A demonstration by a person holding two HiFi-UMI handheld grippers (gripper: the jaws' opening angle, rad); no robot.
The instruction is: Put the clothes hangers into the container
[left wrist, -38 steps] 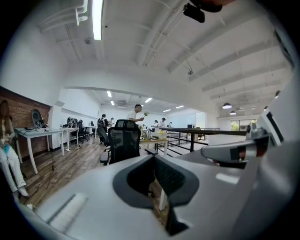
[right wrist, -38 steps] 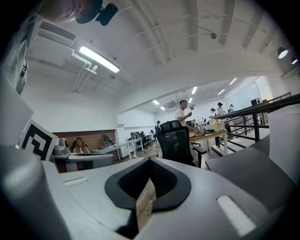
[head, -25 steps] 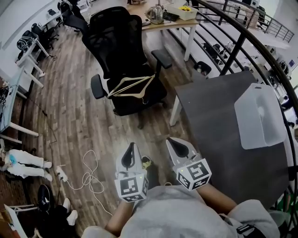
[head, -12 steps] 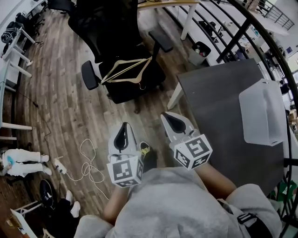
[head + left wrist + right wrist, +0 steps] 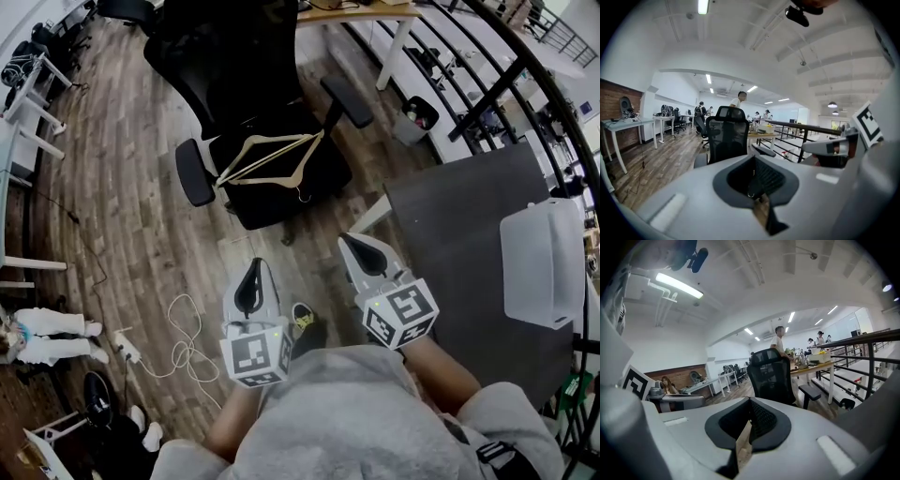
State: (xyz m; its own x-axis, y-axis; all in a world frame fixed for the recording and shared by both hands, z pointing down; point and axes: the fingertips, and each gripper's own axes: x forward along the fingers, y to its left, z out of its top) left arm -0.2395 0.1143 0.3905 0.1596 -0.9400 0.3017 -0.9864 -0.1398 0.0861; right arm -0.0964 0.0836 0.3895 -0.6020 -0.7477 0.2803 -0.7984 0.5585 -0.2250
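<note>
Several pale wooden clothes hangers [image 5: 268, 158] lie stacked on the seat of a black office chair [image 5: 246, 66]. The container [image 5: 545, 262], a translucent white bin, stands on the dark grey table [image 5: 459, 244] at the right. My left gripper [image 5: 254, 265] and right gripper [image 5: 349, 241] are held side by side over the wooden floor, short of the chair, both pointing at it. Each is shut, with nothing between its jaws. The left gripper view shows shut jaws [image 5: 752, 161] with the chair [image 5: 726, 136] ahead. The right gripper view shows the same [image 5: 750, 404], chair [image 5: 773, 376] ahead.
A white cable and power strip [image 5: 178, 347] lie on the floor at the left. A desk [image 5: 356, 9] stands behind the chair, and a black railing [image 5: 506, 70] runs along the right. People stand by desks far off [image 5: 738, 99].
Both grippers have travelled forward toward the chair, still shut. In the head view the table and container have slid toward the right edge, and the chair sits more centred.
</note>
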